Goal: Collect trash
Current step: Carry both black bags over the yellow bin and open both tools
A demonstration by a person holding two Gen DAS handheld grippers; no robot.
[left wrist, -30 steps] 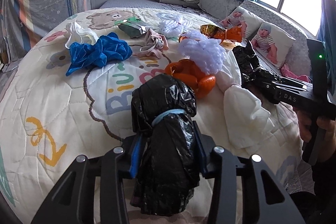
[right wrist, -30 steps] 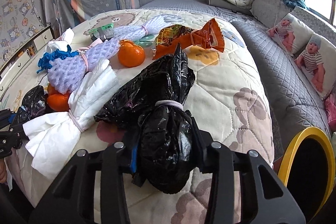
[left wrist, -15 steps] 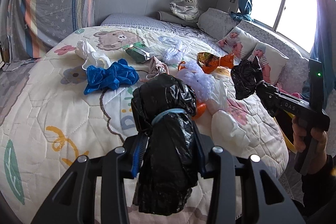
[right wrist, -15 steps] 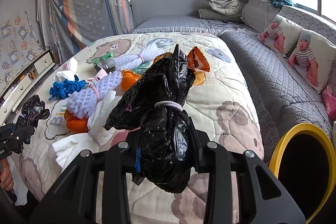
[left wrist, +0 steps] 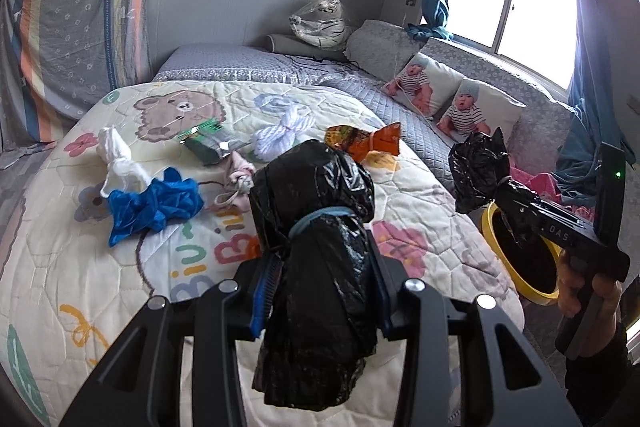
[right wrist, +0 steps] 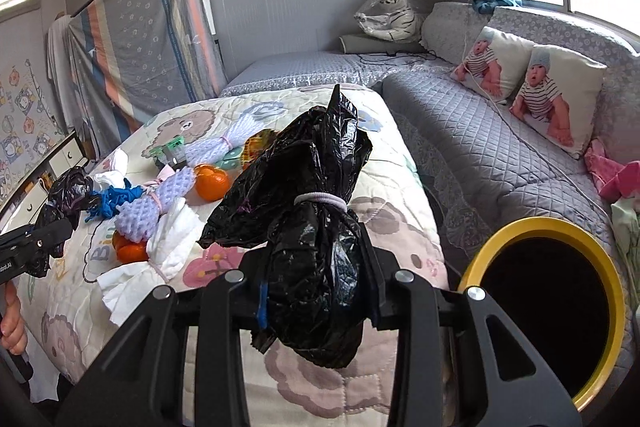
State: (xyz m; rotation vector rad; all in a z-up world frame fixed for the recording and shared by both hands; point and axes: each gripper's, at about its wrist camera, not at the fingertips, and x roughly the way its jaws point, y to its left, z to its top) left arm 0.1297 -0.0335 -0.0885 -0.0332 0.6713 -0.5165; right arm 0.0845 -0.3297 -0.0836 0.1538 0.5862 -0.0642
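My left gripper point(left wrist: 320, 291) is shut on a black trash bag tied with a blue band point(left wrist: 316, 247), held above the bed's near edge. My right gripper point(right wrist: 316, 291) is shut on a second black bag tied with a white band point(right wrist: 308, 211), held off the bed's right side, left of the yellow-rimmed bin point(right wrist: 548, 303). That gripper and its bag point(left wrist: 478, 171) also show at the right of the left wrist view, above the bin point(left wrist: 520, 255). More trash lies on the quilt: a blue bag point(left wrist: 154, 203), an orange wrapper point(left wrist: 366, 143), white tissue point(right wrist: 160, 247).
The bed with a cartoon quilt point(left wrist: 100, 267) fills the left and middle. A grey sofa point(right wrist: 500, 155) with baby-print pillows point(right wrist: 556, 99) runs along the right under the window. Oranges point(right wrist: 210, 183) and purple foam net point(right wrist: 160, 203) lie on the quilt. A dresser point(right wrist: 40, 175) stands far left.
Both grippers have risen and pulled back from the bed with their bags. The right one has swung to the right, bringing the yellow bin into fuller view.
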